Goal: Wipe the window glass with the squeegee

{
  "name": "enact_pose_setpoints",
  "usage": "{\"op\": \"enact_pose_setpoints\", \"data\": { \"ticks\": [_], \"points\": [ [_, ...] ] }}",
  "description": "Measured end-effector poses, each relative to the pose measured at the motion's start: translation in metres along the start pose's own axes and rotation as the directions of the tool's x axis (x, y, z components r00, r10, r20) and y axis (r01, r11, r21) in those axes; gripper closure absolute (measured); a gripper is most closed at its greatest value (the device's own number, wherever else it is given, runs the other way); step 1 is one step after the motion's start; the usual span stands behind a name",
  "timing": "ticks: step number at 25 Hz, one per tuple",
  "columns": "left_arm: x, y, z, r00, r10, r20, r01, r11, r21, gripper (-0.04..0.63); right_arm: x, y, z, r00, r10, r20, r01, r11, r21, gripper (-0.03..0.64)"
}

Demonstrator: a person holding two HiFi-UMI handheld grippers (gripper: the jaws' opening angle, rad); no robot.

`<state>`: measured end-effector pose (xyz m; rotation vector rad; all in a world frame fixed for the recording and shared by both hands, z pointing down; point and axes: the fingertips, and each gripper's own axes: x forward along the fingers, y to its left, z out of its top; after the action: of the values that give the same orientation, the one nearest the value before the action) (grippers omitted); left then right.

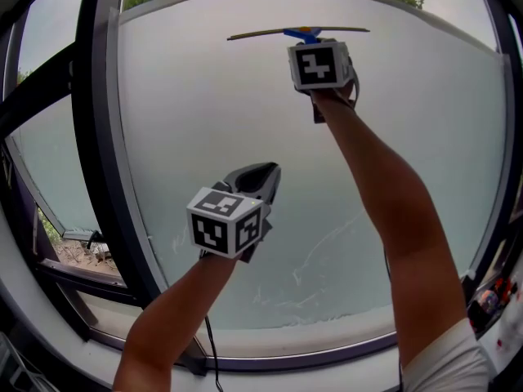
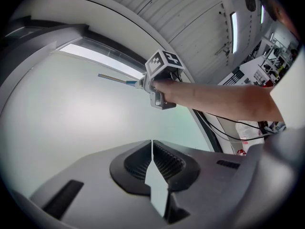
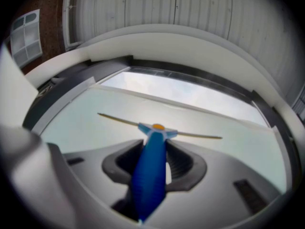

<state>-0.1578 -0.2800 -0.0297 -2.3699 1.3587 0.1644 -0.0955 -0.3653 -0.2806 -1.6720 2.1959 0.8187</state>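
Squeegee: the squeegee (image 1: 299, 33) is high up on the window glass (image 1: 245, 121), just under the top edge of the pane. Its thin blade lies level, across the glass.
Right claw: the right gripper (image 1: 313, 47) is clamped on the blue handle (image 3: 151, 171) of the squeegee. The handle runs up between the two jaws to the blade.
Left claw: the left gripper (image 2: 152, 150) has its jaws pressed together with nothing between them. It hangs lower, in front of the middle of the pane, and I think it has no work now.
Contact: the blade seems to rest on the glass, but I cannot tell it for sure from these views.
Done: I judge very little. The blade stands at the top, as at the beginning of a downward pull.
Left to do: nearly the whole pane under the blade. Wet streaks (image 1: 323, 251) and drops show on the lower part, near the bottom frame (image 1: 270, 345), so this area looks not yet wiped.
Sides: the strips of glass at the left and right of the blade are also waiting, I suppose.
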Motion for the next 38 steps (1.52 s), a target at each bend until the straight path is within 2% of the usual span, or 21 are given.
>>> {"op": "enact_pose_setpoints", "data": {
  "ticks": [5, 15, 23, 32, 38],
  "points": [
    [0.003, -0.002, 0.001, 1.0, -0.008, -0.005, 0.008, 1.0, 0.002, 0.561, 0.013, -0.004, 0.015, 1.0, -0.009, -0.028, 0.009, 1.0, -0.001, 0.462],
    [0.0, -0.013, 0.001, 0.999, -0.031, -0.012, 0.031, 0.999, 0.017, 0.561, 0.025, -0.015, 0.009, 0.996, -0.065, -0.065, 0.064, 0.998, -0.019, 0.462],
    [-0.003, -0.009, -0.01, 0.999, -0.025, -0.024, 0.025, 1.0, 0.003, 0.561, 0.029, -0.014, 0.0, 0.996, -0.05, -0.076, 0.05, 0.999, -0.004, 0.462],
    [-0.004, -0.012, -0.016, 0.999, -0.035, -0.03, 0.035, 0.999, -0.008, 0.561, 0.022, -0.016, -0.009, 0.992, -0.077, -0.096, 0.076, 0.997, -0.014, 0.462],
    [-0.005, -0.018, -0.01, 0.999, -0.042, -0.022, 0.042, 0.999, -0.007, 0.561, 0.019, -0.013, -0.017, 0.991, -0.058, -0.117, 0.057, 0.998, -0.014, 0.462]
  ]
}}
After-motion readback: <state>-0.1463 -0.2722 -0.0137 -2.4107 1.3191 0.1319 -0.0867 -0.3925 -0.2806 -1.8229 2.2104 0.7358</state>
